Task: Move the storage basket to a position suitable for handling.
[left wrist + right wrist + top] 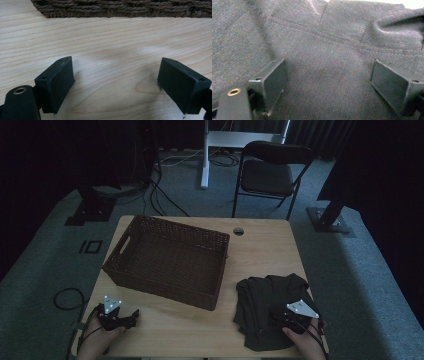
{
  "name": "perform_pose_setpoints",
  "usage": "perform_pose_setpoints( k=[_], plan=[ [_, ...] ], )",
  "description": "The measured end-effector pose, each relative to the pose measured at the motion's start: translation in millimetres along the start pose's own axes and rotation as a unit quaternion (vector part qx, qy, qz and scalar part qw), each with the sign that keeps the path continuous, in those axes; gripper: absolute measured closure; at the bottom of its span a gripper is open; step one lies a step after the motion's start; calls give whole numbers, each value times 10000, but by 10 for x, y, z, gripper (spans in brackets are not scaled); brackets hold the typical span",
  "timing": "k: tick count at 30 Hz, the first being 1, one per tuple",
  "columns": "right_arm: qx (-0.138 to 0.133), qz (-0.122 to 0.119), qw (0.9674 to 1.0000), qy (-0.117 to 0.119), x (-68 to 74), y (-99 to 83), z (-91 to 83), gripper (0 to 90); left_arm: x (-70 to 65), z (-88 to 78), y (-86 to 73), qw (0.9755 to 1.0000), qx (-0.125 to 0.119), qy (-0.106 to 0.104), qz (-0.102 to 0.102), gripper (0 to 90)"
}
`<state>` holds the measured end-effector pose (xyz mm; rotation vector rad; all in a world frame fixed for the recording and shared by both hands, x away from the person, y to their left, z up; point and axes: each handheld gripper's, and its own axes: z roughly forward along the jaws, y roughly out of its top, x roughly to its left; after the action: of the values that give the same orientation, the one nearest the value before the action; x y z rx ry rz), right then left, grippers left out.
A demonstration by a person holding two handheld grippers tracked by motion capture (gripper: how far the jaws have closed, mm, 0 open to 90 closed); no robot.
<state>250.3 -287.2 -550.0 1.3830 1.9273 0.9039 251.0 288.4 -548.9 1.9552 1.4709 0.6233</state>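
High view is dim: the dark garment (270, 310) lies crumpled at the near right of the counter (260, 250), its folds hard to make out, its near edge partly covered by the right tongs (276, 316). The right gripper view resolves grey fabric with a stitched seam (324, 37) and jaws standing wide over the cloth, gripping nothing. Left tongs (134, 315) rest at the near left, jaws wide over bare wood; the left gripper view cuts the wicker basket (120, 8) to its lower wall
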Motion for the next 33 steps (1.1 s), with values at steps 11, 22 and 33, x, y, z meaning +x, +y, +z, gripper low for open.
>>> perform_pose_setpoints(
  k=[11,22,33],
  plan=[
    [-148,136,9998,57,22,48,-17,127,51,-23,3,9994,-37,-321,128,148],
    [-520,223,9982,211,198,377,13,127,217,-123,171,9990,-279,-277,195,148],
    [-670,164,9968,407,362,622,27,128,327,-203,234,9980,-545,-311,112,148]
  ],
)
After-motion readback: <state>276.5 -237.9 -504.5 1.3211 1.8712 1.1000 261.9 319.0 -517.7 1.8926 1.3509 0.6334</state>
